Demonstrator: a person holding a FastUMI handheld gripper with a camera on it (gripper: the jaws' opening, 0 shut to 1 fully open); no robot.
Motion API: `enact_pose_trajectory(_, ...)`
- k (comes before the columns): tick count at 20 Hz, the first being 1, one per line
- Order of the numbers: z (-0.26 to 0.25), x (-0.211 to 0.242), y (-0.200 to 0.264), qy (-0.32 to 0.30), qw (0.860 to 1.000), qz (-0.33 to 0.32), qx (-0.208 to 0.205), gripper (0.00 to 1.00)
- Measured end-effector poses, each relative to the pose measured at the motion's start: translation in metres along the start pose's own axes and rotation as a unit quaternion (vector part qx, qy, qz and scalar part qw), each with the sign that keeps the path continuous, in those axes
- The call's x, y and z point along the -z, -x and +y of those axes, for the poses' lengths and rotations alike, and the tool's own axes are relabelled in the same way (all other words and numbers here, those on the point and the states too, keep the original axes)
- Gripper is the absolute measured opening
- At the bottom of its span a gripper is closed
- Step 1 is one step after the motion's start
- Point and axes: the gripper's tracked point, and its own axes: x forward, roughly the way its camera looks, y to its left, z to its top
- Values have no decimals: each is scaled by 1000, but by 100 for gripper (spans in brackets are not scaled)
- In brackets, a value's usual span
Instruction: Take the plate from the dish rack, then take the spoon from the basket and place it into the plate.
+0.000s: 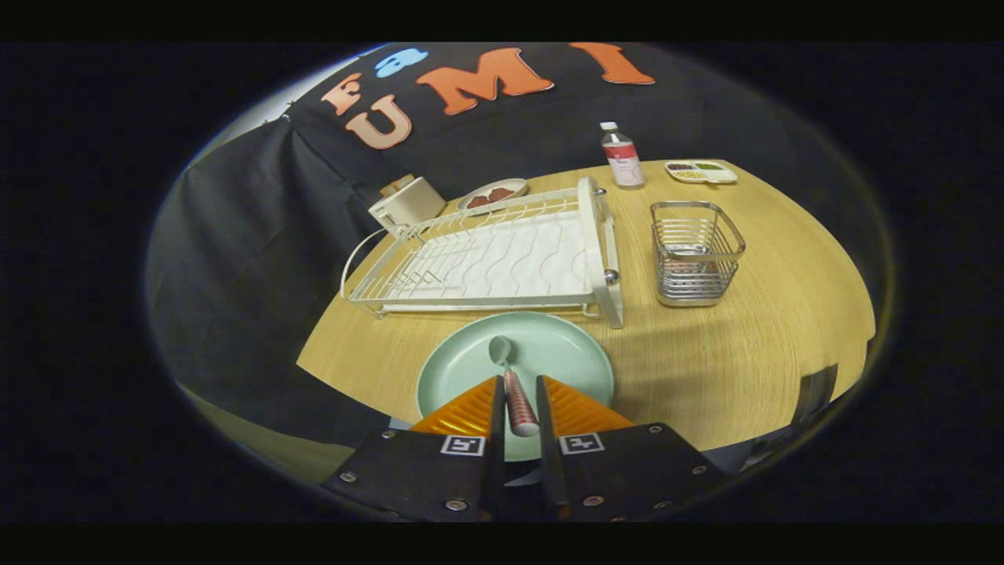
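Note:
A pale green plate [565,353] lies flat on the wooden table, just in front of the white dish rack [502,259]. My gripper [519,388] hovers over the plate's near half. It is shut on a spoon [518,396] with a red-and-white patterned handle, which fills the narrow gap between the fingers. The spoon's grey bowl [500,349] points ahead of the fingertips, over the middle of the plate. The wire basket [694,251] stands to the right of the rack, beyond the plate.
The dish rack holds no dishes. Behind it stand a cream container [408,202] and a small dish with brown food [492,194]. A bottle [622,155] and a divided tray [700,171] sit at the table's far edge. Bare tabletop [745,361] stretches right of the plate.

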Motion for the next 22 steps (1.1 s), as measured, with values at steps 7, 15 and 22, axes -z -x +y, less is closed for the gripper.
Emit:
enact_pose_trajectory(7, -8, -50, 18, 4, 998, -60, 27, 44)
enact_pose_trajectory(15, 3, -180, 90, 68, 970, -224, 61, 68)
enact_pose_trajectory(22, 30, -258, 151, 110, 931, -338, 79, 82)
